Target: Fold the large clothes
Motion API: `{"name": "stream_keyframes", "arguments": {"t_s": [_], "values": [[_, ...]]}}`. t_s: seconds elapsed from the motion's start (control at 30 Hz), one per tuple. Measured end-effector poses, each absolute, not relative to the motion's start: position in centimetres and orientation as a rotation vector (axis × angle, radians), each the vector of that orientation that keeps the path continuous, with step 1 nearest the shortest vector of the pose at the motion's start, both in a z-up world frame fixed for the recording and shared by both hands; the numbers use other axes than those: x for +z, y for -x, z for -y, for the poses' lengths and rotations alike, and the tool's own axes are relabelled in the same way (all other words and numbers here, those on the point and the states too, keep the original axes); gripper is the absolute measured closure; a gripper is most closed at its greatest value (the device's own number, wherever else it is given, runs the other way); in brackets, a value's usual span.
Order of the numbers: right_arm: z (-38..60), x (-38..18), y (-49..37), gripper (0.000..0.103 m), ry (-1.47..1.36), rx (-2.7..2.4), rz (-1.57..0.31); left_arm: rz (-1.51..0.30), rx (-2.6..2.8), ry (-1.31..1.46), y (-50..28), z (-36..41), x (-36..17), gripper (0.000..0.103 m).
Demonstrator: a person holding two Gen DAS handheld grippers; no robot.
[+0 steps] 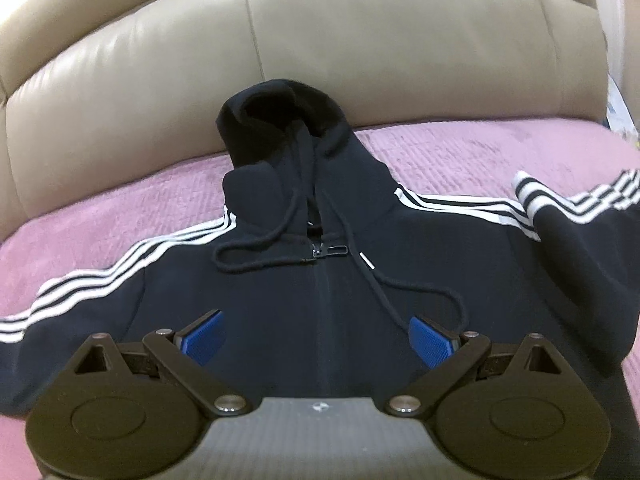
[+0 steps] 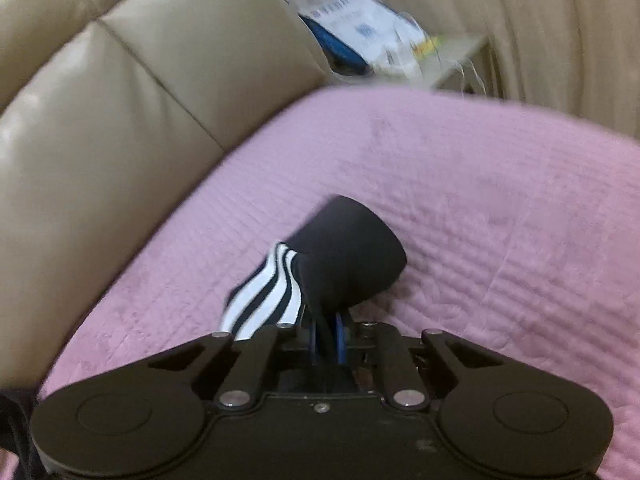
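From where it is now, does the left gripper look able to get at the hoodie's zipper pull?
Probably yes. The left gripper stands open over the hoodie's chest, and the zipper pull lies exposed straight ahead. Only a loop of drawstring lies beside it; nothing covers it.

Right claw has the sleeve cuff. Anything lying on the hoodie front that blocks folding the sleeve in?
Nothing solid. The right claw is shut on the sleeve. On the hoodie chest lie only its own drawstrings; the left claw hangs open above it.

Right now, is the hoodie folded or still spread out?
Spread out: the hoodie lies flat on the pink blanket, zipped, sleeves stretched to both sides.
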State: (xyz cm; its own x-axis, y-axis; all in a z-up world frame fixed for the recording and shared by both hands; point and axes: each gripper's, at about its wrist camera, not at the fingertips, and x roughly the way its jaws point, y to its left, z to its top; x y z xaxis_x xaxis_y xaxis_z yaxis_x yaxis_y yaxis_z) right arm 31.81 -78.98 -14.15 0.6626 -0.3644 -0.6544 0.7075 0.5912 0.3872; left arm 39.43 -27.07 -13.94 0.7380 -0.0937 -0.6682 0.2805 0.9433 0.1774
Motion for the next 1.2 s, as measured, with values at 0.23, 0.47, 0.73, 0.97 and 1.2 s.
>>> {"name": "stream_keyframes", "arguments": {"t_s": [0.23,0.47,0.73,0.97,1.2], "values": [[77.4,-8.4,-23.2,0.092,-0.409,-0.940,-0.410,-0.675,-0.246,-0.281,-40.2,28.6,-13.9,0.004],[78.0,-14.6,-23.5,0.092,-0.463,-1.004,-0.593,-0.800,-0.270,-0.288,-42.9,32.1,-19.7,0.009],[68.4,-8.9,-25.9,0.091,-0.376,-0.724,-0.462,-0.714,-0.275,-0.190,-42.8,28.2,-17.2,0.011],[49.5,-5.3,-31.2,0.091,-0.272,-0.262,-0.371,-0.736,-0.334,-0.032,-42.6,21.2,-14.2,0.015],[32.1,-8.2,-37.5,0.089,-0.364,0.104,-0.443,-0.675,-0.260,0.029,-42.1,13.9,-11.5,0.015]]}}
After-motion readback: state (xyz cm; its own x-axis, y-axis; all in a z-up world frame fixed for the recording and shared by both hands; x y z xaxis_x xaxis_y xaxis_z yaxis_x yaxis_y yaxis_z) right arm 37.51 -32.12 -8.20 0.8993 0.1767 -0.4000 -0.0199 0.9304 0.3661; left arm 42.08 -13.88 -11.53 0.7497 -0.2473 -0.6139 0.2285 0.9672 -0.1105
